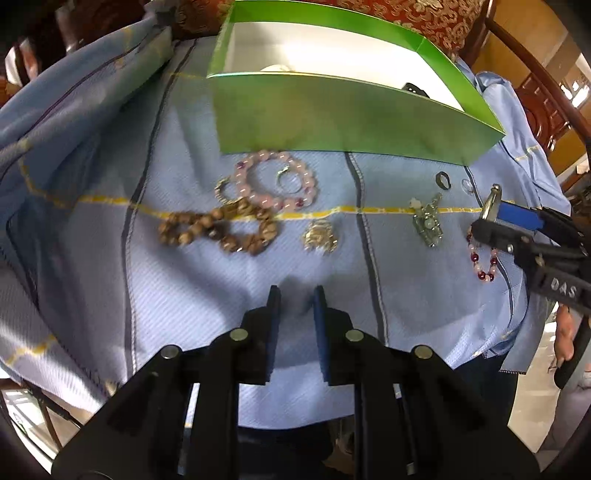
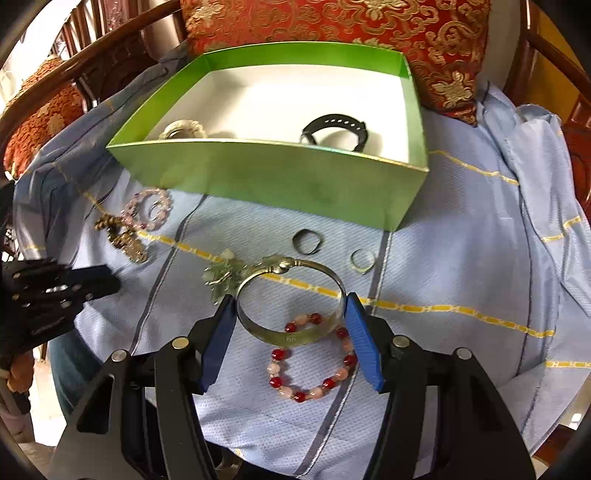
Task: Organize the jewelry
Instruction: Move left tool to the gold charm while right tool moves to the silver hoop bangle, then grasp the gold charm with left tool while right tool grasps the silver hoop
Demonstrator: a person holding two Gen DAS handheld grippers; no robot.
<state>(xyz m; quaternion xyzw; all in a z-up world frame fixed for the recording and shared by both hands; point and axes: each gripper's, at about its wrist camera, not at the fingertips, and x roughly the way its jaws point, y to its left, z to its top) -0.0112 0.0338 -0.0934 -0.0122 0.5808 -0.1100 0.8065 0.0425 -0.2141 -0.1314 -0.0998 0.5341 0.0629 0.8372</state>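
Note:
My right gripper [image 2: 290, 297] is shut on a silver bangle [image 2: 291, 334], whose sides sit against both blue pads. Under it on the blue cloth lies a red and pink bead bracelet [image 2: 314, 362]. My left gripper [image 1: 296, 291] hangs over bare cloth, its jaws a narrow gap apart with nothing between them. Beyond it lie brown wooden beads [image 1: 218, 229], a pink bead bracelet [image 1: 277, 181] and a gold brooch [image 1: 319, 236]. The green box [image 2: 266, 177] holds a black strap [image 2: 334, 129] and a pale bracelet [image 2: 183, 129].
A green-stone pendant [image 2: 221, 277], a dark ring [image 2: 306, 242] and a silver ring [image 2: 362, 260] lie between the bangle and the box. The cloth drapes over a seat with a red patterned cushion [image 2: 332, 26] and dark wooden rails behind.

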